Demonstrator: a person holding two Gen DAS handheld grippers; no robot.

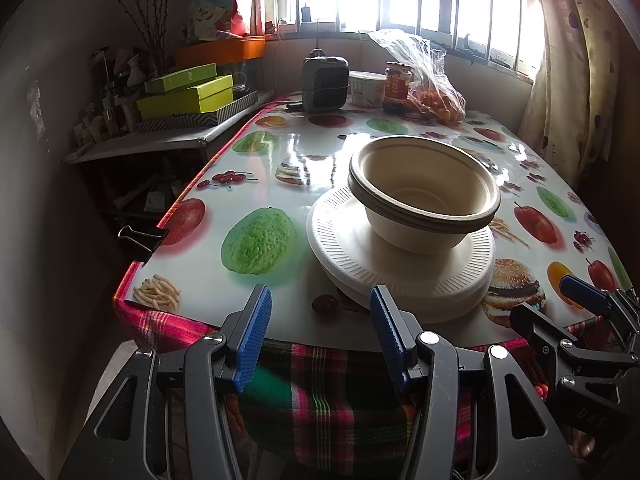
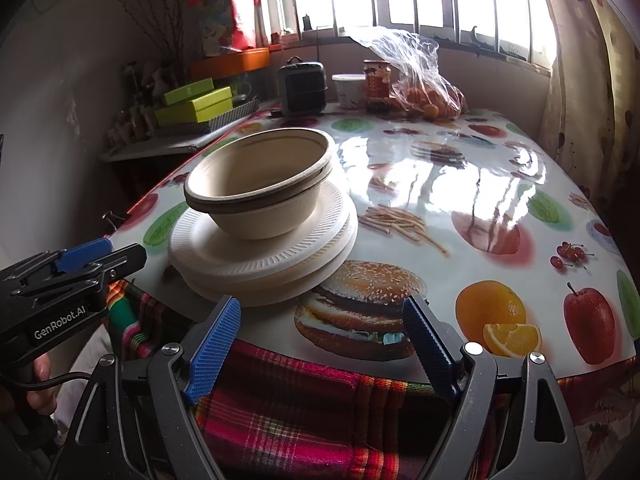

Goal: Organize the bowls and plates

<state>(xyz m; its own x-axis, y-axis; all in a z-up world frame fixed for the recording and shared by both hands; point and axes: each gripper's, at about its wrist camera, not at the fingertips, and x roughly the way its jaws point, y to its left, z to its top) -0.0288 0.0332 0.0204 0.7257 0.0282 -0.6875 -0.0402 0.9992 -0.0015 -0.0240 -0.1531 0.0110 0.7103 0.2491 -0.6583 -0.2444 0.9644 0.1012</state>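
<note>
Nested fibre bowls atop ribbed round plates

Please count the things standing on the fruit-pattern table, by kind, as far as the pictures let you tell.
Bowls: 2, nested
Plates: 3, stacked under the bowls, by their rims
Heater: 1
Tub: 1
Jar: 1
Bag of oranges: 1
Total: 9
</note>
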